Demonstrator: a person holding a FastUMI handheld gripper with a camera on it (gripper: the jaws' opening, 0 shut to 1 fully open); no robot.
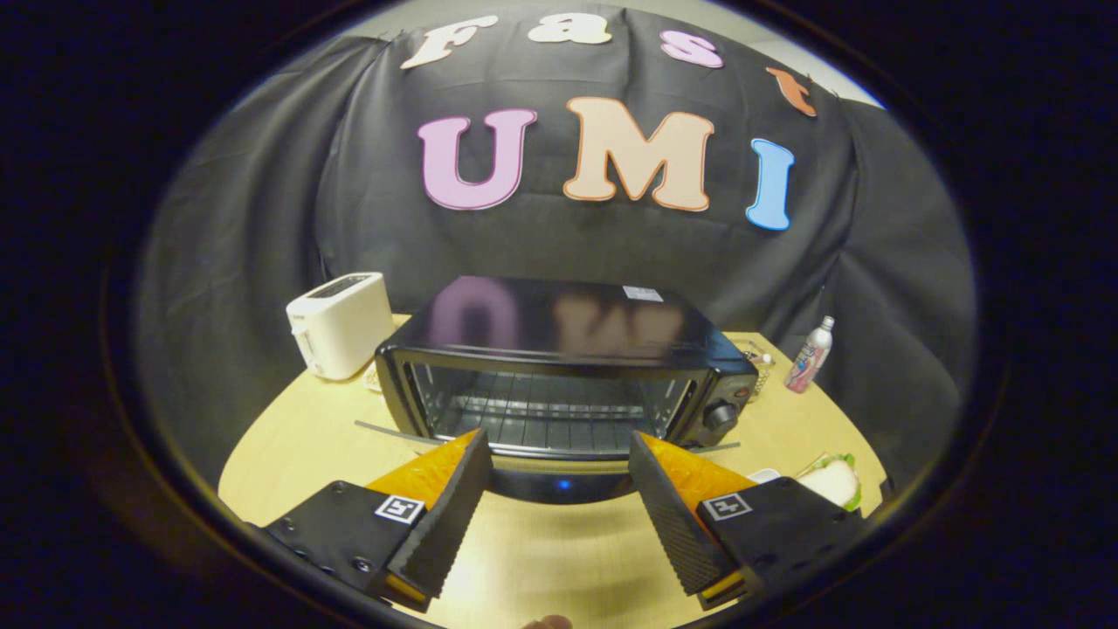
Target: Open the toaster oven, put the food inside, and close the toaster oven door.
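The black toaster oven point(568, 349) stands in the middle of the round wooden table point(288, 437). Its door point(559, 485) is folded down toward me, and the wire rack point(541, 419) inside is bare. My gripper point(559, 437) is open, its fingertips just in front of the oven mouth above the lowered door, with nothing between them. The food, a sandwich point(834, 480) with green leaves on a white plate, lies on the table just right of my right finger. The oven's knob point(721, 415) is at its right front.
A white pop-up toaster point(339, 323) stands left of the oven. A small bottle point(810, 354) stands at the back right, with a small clear item point(758, 358) beside the oven's right rear. Black cloth walls close in behind the table.
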